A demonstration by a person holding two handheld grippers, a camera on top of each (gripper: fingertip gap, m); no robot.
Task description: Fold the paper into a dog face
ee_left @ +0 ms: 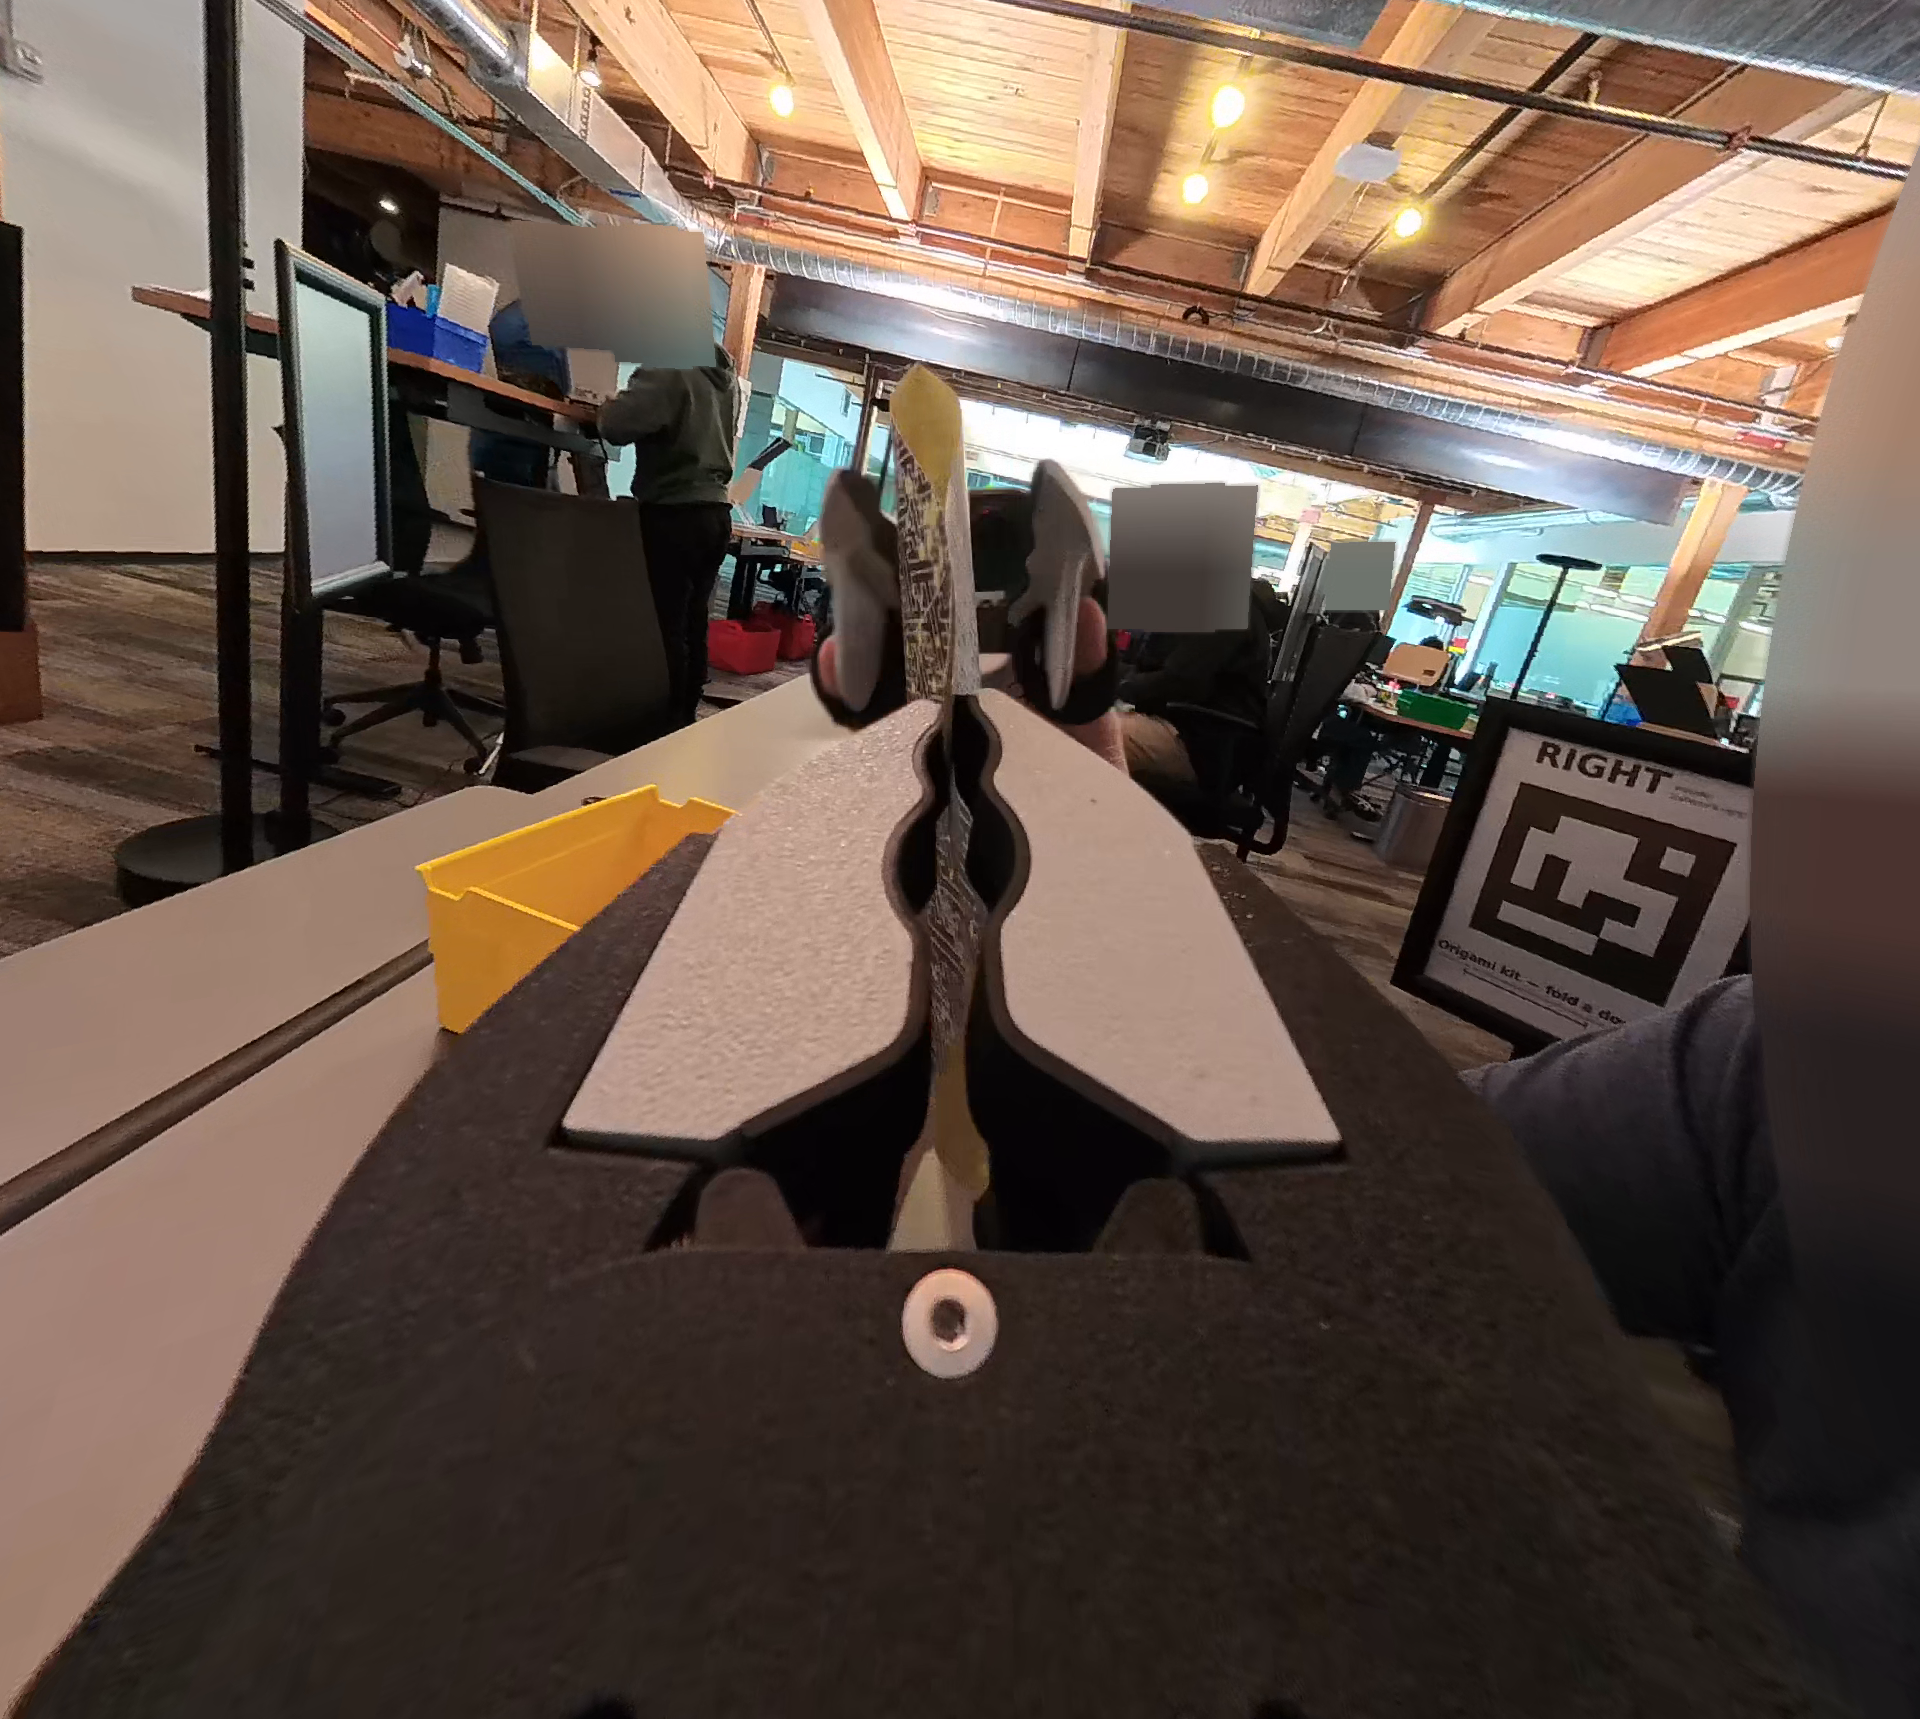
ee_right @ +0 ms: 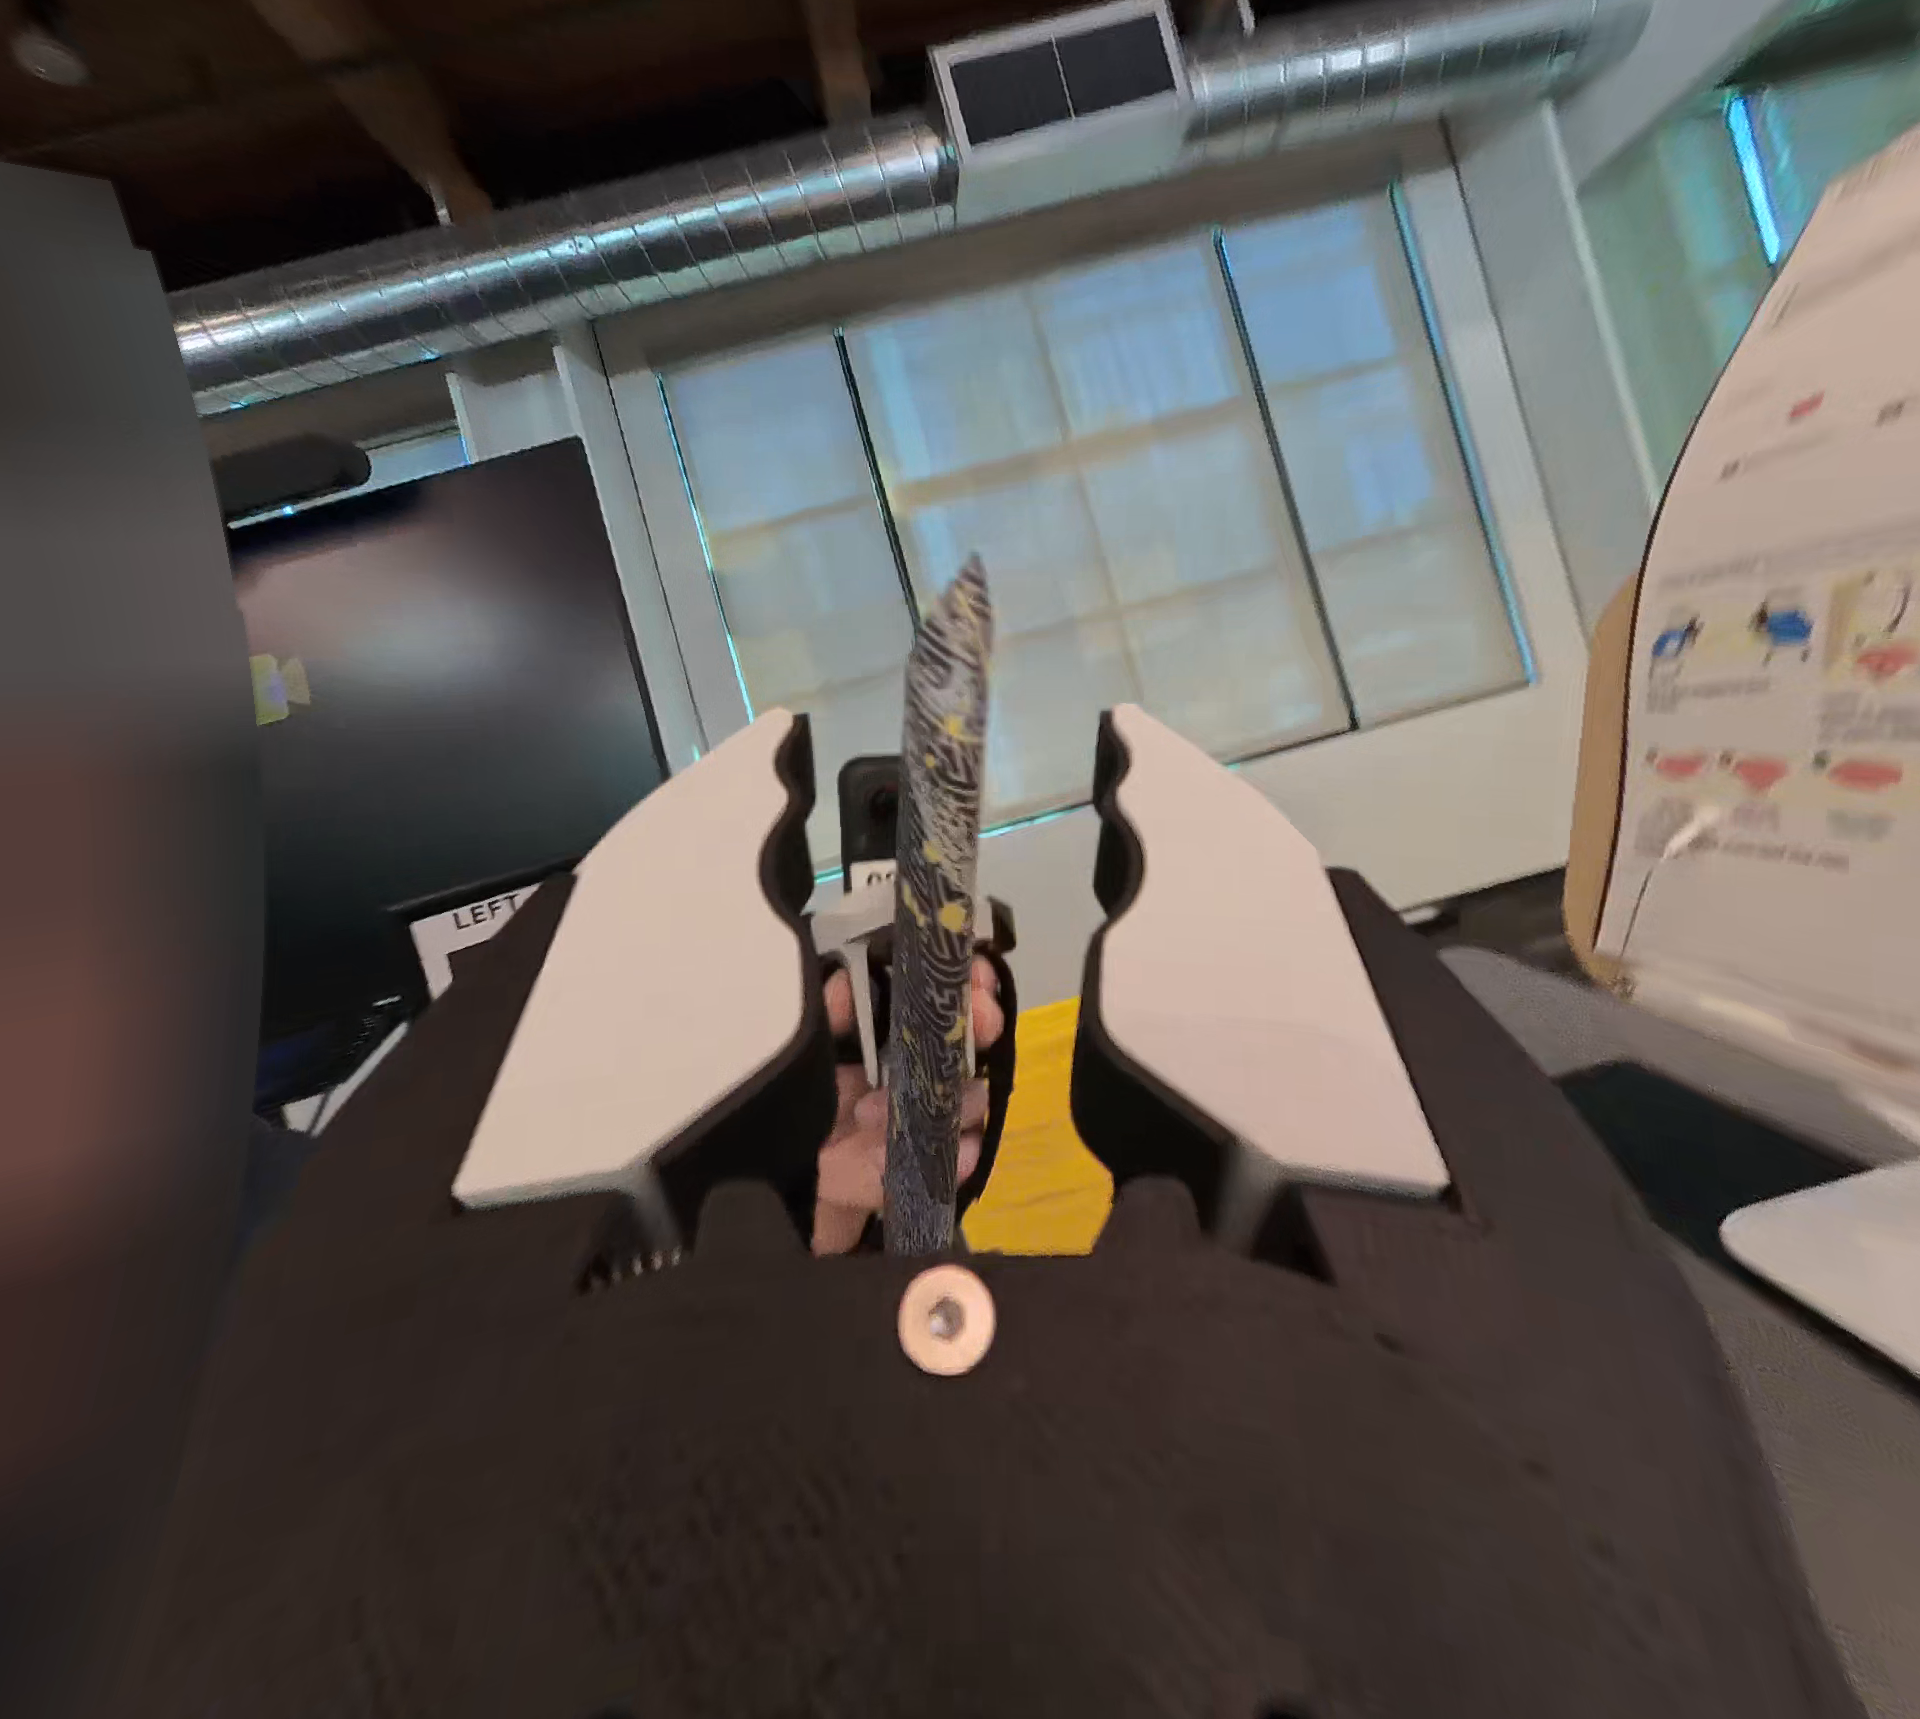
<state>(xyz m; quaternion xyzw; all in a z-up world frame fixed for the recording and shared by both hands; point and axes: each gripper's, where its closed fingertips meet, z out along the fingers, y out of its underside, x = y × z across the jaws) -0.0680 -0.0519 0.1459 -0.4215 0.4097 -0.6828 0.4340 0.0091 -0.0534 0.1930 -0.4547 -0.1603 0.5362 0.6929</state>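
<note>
Centre of the left wrist view, the paper (ee_left: pixel 932 589) stands edge-on, a patterned dark sheet with a yellow reverse, held up in the air and not lying on the table (ee_left: pixel 156 1150). It looks already folded at least once, since layers lie doubled with yellow showing at the tip; how many folds are in cannot be told edge-on, and no dog face shape shows yet, so most shaping probably remains. The left gripper (ee_left: pixel 954 848) has its fingers pressed together on the paper's lower part. Beyond it, the right gripper (ee_left: pixel 961 589) faces back with fingers spread on either side of the sheet, not touching it. In the right wrist view the same holds: the paper (ee_right: pixel 940 890) rises mid-frame between the right gripper's (ee_right: pixel 948 796) parted fingers. At middle left of the left view sits a yellow bin (ee_left: pixel 540 890); an instruction sheet (ee_right: pixel 1766 682) stands at the right view's right edge.
</note>
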